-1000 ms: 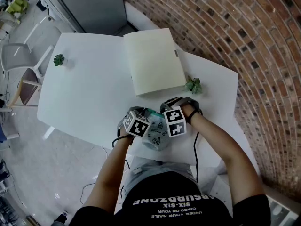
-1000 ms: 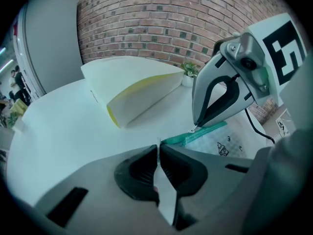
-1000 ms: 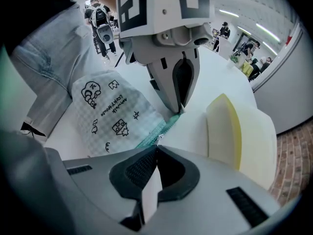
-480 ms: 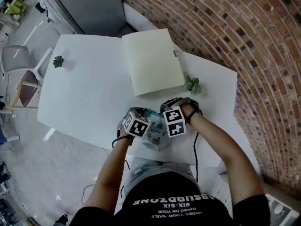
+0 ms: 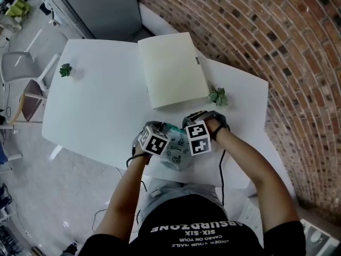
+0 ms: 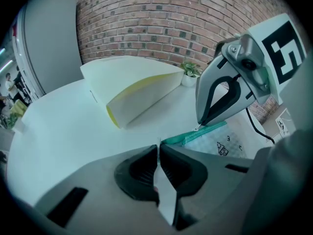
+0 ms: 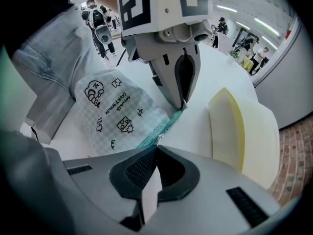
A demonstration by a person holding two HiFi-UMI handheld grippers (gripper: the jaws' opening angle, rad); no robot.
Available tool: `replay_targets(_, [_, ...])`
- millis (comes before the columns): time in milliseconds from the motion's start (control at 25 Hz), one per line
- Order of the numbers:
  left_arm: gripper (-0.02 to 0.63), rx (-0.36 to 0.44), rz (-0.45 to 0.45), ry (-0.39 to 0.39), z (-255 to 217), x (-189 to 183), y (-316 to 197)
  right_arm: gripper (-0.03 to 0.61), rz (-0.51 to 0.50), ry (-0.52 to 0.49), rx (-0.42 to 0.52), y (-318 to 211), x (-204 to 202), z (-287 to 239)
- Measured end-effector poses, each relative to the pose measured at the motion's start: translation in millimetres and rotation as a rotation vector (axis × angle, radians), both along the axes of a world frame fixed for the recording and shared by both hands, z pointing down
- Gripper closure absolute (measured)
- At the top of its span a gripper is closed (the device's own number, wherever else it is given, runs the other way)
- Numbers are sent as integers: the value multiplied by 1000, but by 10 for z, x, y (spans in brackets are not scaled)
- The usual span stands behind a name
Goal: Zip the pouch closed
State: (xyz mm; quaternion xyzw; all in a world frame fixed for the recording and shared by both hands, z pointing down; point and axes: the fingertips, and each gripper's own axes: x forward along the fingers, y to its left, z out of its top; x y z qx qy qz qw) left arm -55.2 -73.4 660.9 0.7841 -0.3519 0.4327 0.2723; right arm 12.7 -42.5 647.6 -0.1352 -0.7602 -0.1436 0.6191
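The pouch (image 5: 175,152) lies at the table's 6 o'clock edge, directly before the person. Its printed body falls toward 6 o'clock and its teal zip (image 7: 168,124) lies along the far side. The zip's long axis runs about 9 to 3 o'clock, and both tools sit on that line. The left gripper (image 7: 182,103) has its jaws pressed together on the pouch at the 9 o'clock end of the zip. The right gripper (image 6: 199,127) is just beside it toward 3 o'clock, jaws likewise pressed together on the zip, apparently at the pull, though that part is too small to confirm. Only a short run of zip shows between the two tips, and more teal band continues beyond the right gripper. Whether the teeth are meshed cannot be told. Judgement: the left acts as anchor, so the coming move is a straight draw by the right along the axis toward 3 o'clock. Any sideways pull risks a bunched band. The table (image 5: 101,105) is white and smooth and offers little grip under the pouch. A cream folder (image 5: 170,71) lies at 12 o'clock, well apart. A small plant (image 5: 218,96) stands near at 1 o'clock and another plant (image 5: 65,69) at the 10 o'clock corner. A brick wall (image 5: 277,47) bounds the 3 o'clock side, and a chair (image 5: 18,63) stands off at 9 o'clock.
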Motion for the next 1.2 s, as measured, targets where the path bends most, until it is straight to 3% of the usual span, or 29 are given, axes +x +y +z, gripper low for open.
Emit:
replay_targets(280, [589,-15,12,1,4,8,-3,578,-32,29,9,10,16,21])
replay_targets(1200, [591,-20,30,-11,0,3,0,579,63,11,-75,25,68,10])
